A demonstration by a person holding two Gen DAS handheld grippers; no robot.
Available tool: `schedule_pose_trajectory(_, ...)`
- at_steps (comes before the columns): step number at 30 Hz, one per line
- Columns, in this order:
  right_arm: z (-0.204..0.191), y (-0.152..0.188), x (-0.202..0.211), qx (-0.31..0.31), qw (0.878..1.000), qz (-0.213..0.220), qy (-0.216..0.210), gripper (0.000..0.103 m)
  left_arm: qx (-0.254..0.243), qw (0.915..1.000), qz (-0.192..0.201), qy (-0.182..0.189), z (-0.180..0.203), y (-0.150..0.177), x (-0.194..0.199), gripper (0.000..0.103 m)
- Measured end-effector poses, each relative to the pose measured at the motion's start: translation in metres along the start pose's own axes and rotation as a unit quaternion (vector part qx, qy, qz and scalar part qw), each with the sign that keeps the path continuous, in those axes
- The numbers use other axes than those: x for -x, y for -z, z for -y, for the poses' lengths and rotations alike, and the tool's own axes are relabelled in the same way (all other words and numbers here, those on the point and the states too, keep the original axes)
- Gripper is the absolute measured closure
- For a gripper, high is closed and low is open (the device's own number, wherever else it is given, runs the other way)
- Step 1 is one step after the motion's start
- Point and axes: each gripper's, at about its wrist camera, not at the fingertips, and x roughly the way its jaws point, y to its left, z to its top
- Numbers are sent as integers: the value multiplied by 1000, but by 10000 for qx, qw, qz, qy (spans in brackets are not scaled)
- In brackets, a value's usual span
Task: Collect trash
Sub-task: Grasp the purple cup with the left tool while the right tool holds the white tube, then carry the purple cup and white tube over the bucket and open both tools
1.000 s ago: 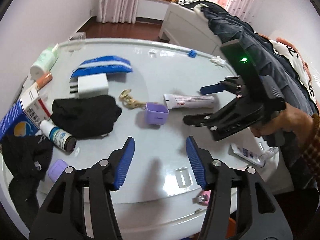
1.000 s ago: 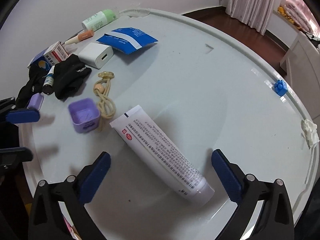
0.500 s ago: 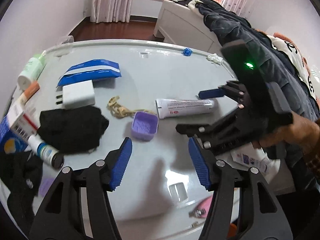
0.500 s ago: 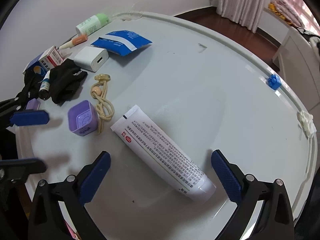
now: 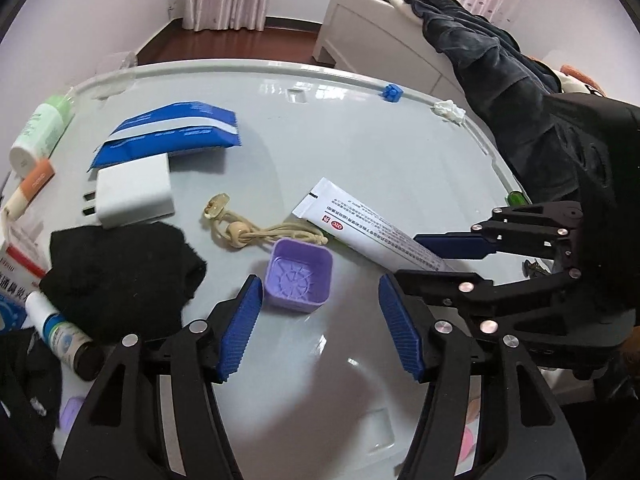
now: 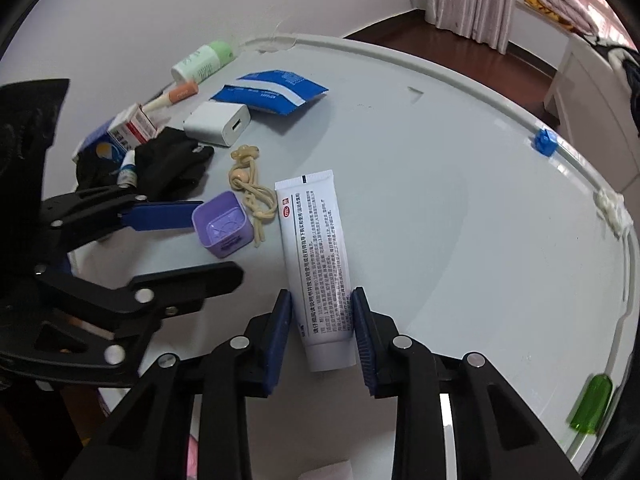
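Observation:
A white ointment tube [image 6: 316, 264] lies on the round white table [image 6: 460, 168]. My right gripper [image 6: 322, 312] has closed around its cap end, blue pads touching both sides. The tube also shows in the left wrist view [image 5: 372, 226], with the right gripper [image 5: 444, 256] on it. My left gripper [image 5: 320, 328] is open, just before a small purple cup [image 5: 300, 276], which also shows in the right wrist view [image 6: 224, 224]. A beige cord with beads [image 5: 256, 232] lies behind the cup.
At the left are a white charger [image 5: 134, 190], a blue packet [image 5: 172, 132], black cloth [image 5: 120, 272], a small bottle [image 5: 60, 332], a medicine box [image 6: 128, 132] and a green-capped bottle [image 6: 202, 62]. A blue clip [image 6: 544, 142] and a green object [image 6: 592, 404] sit at the rim.
My right gripper moved forward and closed from wide open onto the tube's cap end. My left gripper advanced toward the purple cup, still open.

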Motion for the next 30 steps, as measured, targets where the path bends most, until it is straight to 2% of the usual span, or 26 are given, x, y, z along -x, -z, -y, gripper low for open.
schedule_pose_trajectory(2,4,1,6,-100,9999,37,-23,72,-50,10000,14,-2,1,0,-2,44)
schedule_pose_trajectory(3,5,2,9,-135,9999,60,-20,72,-90,10000,16,-24,2,1,-3,48)
schedule_pose_trajectory(4,6,2,11,-165,9998,63,-12,72,-182,9998,6,-79,4,1,-4,61)
schedule_pose_trajectory(5,8,3,14,-210,9998,61,0,72,-243,9996,-21,-142,5,1,-5,69)
schedule_pose_trajectory(14,11,15,42,-442,9988,205,-26,72,-297,9993,178,-137,11,2,18,70)
schedule_pose_trajectory(20,-14,40,78,-555,9979,325,-122,72,-564,9982,175,100,33,20,65,70)
schedule_pose_trajectory(23,-41,67,97,-661,9970,263,-307,72,-730,9971,18,231,43,45,97,70)
schedule_pose_trajectory(25,-62,90,105,-668,9969,154,-389,72,-759,9960,-247,398,47,68,114,70)
schedule_pose_trajectory(30,-116,163,105,-806,9924,-571,-740,72,-851,9880,-1017,791,61,133,131,70)
